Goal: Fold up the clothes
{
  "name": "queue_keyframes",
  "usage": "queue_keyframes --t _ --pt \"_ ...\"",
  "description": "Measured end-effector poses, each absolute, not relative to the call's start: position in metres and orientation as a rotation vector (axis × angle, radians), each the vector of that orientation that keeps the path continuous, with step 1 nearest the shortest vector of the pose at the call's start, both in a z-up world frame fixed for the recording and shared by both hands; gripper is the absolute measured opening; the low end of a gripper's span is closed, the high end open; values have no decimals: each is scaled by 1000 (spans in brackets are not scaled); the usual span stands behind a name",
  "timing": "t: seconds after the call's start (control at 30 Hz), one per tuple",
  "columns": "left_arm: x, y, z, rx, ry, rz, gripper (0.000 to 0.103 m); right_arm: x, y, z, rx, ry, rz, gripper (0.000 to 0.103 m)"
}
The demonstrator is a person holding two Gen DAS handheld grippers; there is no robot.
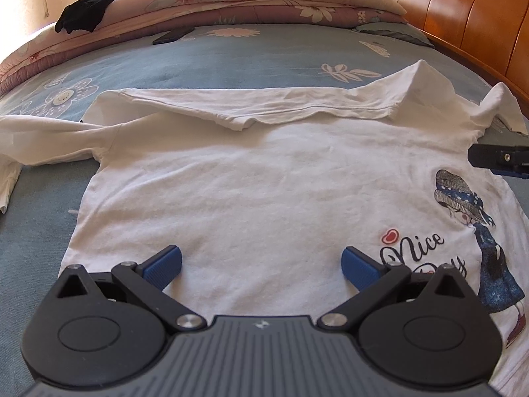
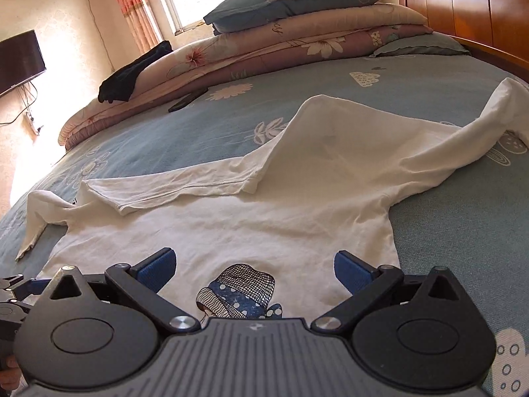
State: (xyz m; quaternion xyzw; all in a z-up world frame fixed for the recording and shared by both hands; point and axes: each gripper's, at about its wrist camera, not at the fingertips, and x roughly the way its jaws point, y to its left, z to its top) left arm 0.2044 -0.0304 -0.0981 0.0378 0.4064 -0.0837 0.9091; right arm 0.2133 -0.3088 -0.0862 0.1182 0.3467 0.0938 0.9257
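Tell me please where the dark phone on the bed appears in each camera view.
Left wrist view: the phone lies upper left, on the blue sheet beside the folded quilt.
Right wrist view: the phone lies left of centre, beside that quilt.
Shared landmark: the black garment on the quilt.

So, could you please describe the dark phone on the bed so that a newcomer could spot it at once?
Start at the folded floral quilt stacked along the far side of the bed. Just in front of its lower edge, on the blue sheet, lies the phone. It is flat, thin and rigid, unlike the crumpled black garment draped on the quilt nearby.
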Motion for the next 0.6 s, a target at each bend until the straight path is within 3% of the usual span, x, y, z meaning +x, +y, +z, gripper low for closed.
queue_keyframes --t 0.1,0.43,0.6 --pt "204 -29 -99 77 835 -178 102 222 -311 -99 204 759 119 103" --pt "205 -31 -99 73 832 -169 102 237 -321 -77 170 654 154 103" --pt "205 -32 -100 81 825 -167 103 265 -337 -98 235 745 170 103"
